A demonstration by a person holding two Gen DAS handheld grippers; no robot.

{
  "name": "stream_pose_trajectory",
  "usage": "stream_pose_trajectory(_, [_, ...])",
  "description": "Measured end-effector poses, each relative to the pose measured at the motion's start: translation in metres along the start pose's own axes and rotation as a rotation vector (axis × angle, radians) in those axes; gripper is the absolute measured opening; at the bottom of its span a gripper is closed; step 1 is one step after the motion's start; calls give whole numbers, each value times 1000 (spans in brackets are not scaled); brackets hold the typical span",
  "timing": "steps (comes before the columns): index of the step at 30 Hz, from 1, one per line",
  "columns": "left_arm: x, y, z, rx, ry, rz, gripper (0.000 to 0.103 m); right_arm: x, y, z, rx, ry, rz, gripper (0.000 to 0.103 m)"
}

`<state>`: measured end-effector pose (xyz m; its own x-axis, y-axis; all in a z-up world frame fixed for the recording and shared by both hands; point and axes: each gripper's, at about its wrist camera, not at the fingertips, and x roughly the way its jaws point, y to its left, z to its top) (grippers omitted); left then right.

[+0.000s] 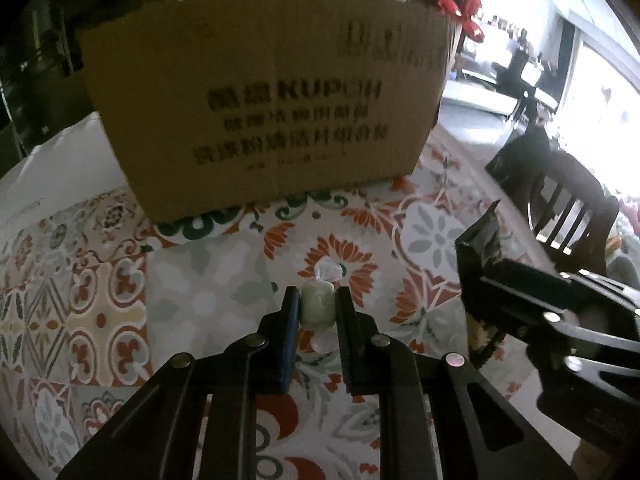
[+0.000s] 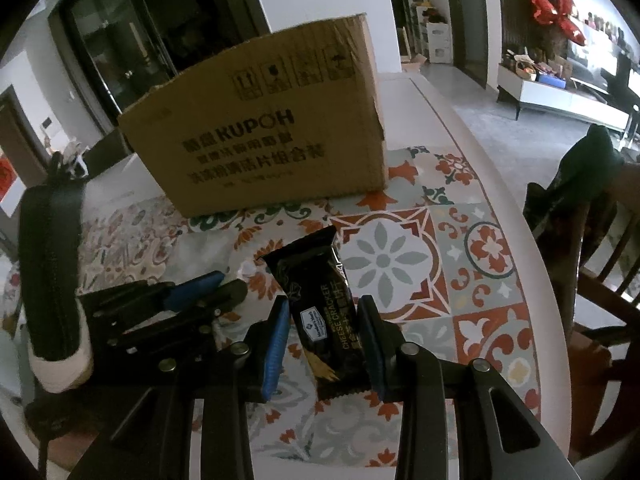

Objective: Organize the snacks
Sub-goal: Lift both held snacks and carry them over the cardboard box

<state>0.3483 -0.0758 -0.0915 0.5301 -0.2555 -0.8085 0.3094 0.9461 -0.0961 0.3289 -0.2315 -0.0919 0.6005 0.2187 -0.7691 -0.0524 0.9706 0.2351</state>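
Note:
A small pale green wrapped candy [image 1: 318, 306] with clear twisted ends sits between the pads of my left gripper [image 1: 318, 300], which is shut on it just above the patterned tablecloth [image 1: 224, 280]. My right gripper [image 2: 326, 312] is shut on a black cheese cracker packet [image 2: 320, 300], held upright with its top end tilted left. In the left wrist view the right gripper [image 1: 492, 276] and the cracker packet [image 1: 480, 240] appear at the right. The left gripper [image 2: 224, 286] shows at the left of the right wrist view. A brown cardboard box [image 1: 272, 96] stands behind both, also the cardboard box [image 2: 264, 136].
A dark wooden chair [image 2: 592, 280] stands off the table's right edge [image 2: 520, 216]. A person's dark sleeve with a white cuff [image 2: 52, 280] is at the left. White paper [image 1: 52, 168] lies left of the box. A sideboard [image 2: 560, 100] stands far back.

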Motion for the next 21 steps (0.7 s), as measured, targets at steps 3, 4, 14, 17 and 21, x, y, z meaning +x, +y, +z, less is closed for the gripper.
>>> stream_pose_trajectory(3, [-17,2,3,-9,-34,11,19,-8,2,3,2,-18,11,36])
stream_pose_trajectory(4, [-21,2,5,-12,-43,13,19,-11,3,4,-1,-24,12,36])
stream_pose_trajectory(14, [-85,5,30,-22,-191,32,19,-51,18,27,-37,-134,33,36])
stream_pose_trajectory(17, [-99,5,40,-24,-232,33,19,-64,24,37,-56,-172,41,36])
stream_pose_trajectory(21, [-115,7,56,-26,-280,44,19,-78,30,50,-78,-217,42,36])
